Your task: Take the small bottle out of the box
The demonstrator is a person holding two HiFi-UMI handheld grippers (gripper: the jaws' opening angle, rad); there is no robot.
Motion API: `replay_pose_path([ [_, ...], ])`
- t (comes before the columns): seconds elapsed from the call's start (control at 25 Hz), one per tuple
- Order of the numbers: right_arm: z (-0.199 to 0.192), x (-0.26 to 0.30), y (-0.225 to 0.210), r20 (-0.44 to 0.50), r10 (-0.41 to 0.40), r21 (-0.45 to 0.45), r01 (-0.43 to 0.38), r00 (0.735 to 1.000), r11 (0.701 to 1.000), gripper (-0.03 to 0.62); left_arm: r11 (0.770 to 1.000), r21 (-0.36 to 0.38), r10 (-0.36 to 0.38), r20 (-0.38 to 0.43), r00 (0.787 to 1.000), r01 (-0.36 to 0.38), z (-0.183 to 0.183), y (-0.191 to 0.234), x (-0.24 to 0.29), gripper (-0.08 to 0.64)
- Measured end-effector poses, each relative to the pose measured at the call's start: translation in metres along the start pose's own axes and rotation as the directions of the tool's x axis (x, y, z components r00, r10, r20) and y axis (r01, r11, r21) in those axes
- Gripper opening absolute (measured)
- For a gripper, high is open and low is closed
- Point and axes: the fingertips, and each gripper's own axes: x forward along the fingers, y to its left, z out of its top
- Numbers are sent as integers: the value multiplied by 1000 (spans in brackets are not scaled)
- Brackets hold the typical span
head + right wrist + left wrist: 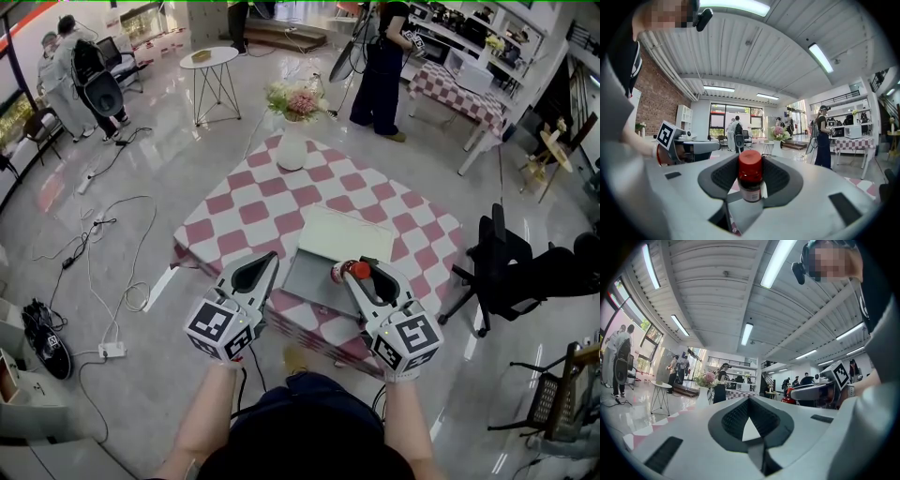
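A small dark bottle with a red cap [354, 271] [750, 180] stands upright between the jaws of my right gripper [358, 272] [750, 161], which is shut on it. It hangs over the right side of the open grey box [307, 279], whose white lid [345, 234] lies folded back. The box sits on the red-and-white checked table [253, 211]. My left gripper [265, 262] [749, 400] hovers left of the box near the table's front edge, with its jaws together and nothing between them. The inside of the box is partly hidden by the grippers.
A white vase of pink flowers [292, 141] stands at the table's far corner. To the right is a black office chair [511, 267]. On the floor at left lie cables and a power strip [112, 350]. A round side table [208, 58], a second checked table [459, 94] and several people are farther back.
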Motion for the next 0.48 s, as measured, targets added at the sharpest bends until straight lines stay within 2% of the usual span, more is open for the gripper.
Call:
replay_pose_path([
  [0.48,13,-6,-1,29,-8,-6,8,1000,1000,152,1000,16,0,13,1000,0,6,-1,-2,3],
])
